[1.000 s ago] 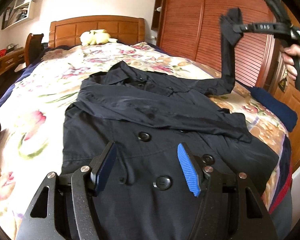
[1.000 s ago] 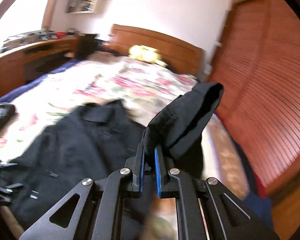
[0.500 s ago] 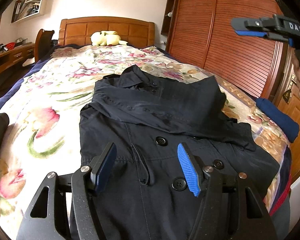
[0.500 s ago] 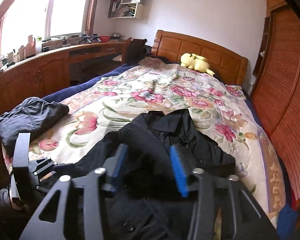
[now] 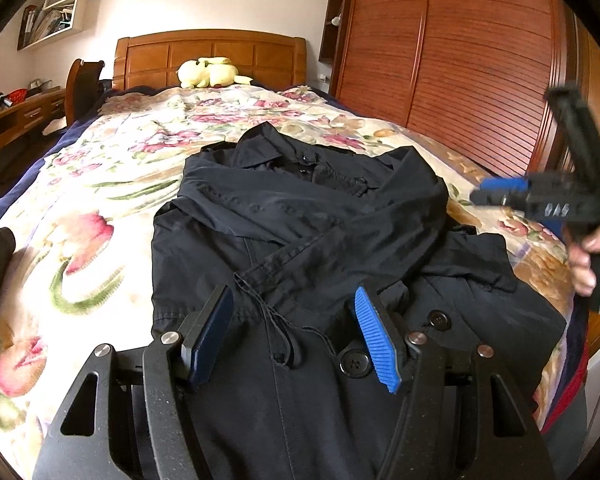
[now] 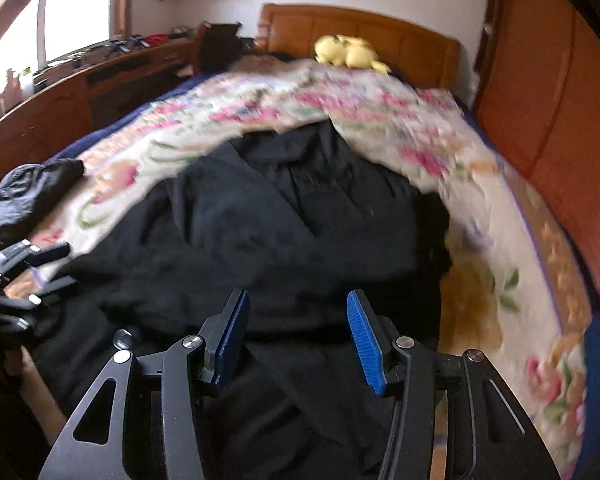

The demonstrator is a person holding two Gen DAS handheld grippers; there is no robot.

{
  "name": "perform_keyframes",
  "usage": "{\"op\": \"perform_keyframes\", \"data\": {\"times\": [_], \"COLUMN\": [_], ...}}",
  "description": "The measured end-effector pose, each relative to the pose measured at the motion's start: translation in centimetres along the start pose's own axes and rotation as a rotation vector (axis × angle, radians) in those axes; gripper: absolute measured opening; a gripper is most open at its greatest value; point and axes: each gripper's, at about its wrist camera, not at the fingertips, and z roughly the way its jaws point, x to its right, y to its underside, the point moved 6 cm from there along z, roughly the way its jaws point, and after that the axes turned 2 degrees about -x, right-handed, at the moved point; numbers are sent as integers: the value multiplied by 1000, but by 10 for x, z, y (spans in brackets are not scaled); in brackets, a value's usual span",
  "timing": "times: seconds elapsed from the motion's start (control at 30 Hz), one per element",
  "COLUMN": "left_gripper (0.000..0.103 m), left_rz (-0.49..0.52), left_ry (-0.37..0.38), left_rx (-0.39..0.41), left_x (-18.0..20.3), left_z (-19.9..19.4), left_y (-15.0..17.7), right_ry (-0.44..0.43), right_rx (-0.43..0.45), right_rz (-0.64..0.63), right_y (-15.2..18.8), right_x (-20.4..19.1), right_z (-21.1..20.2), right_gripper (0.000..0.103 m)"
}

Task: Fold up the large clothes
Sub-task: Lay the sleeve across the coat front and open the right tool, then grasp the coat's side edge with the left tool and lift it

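Observation:
A dark navy coat [image 5: 320,232] lies face up on the bed, buttons showing, collar toward the headboard. Both sleeves are folded across its chest; the right sleeve [image 5: 380,236] lies slanted over the other. My left gripper [image 5: 292,296] hovers open over the coat's lower front with nothing pinched between its pads. In the right wrist view it shows at the coat's left edge [image 6: 58,266]. My right gripper [image 6: 297,298] is open and empty above the coat [image 6: 300,220]. The left wrist view shows it in a hand, at the coat's right side [image 5: 488,194].
The bed has a floral cover [image 5: 100,200] and a wooden headboard with a yellow plush toy [image 5: 208,72]. A slatted wooden wardrobe [image 5: 460,80] runs along the right. A folded dark garment [image 6: 28,192] lies at the bed's left edge, with a desk [image 6: 60,96] beyond.
My right gripper let go of the raised sleeve, which dropped across the coat's chest. That gripper opened and came down beside the coat. The left gripper stayed put.

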Motion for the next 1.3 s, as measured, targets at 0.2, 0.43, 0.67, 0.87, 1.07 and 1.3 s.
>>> {"op": "perform_keyframes", "data": {"times": [0.2,0.43,0.67,0.87,1.07,1.3], "left_gripper": [65,65,65,64,65,64], "left_rz": [1,9,19,2,-24,-7], "left_ry": [-9,-27,-55,-77,-80,-136], "left_rx": [-14,-32,-58,-69,-102,-184], "left_x": [0,0,1,0,-6,-15], "left_z": [5,12,20,23,36,69], "left_y": [3,7,9,-1,-18,-31], "right_ry": [27,36,18,-3,5,-2], "right_rx": [-58,-109,-75,-49,-44,-41], "right_rz": [70,120,141,165,157,158], "right_y": [14,33,36,31,35,48], "right_x": [24,36,30,31,30,35], "right_z": [41,81,101,101,102,90], "right_gripper": [52,52,53,53,53,54]}}
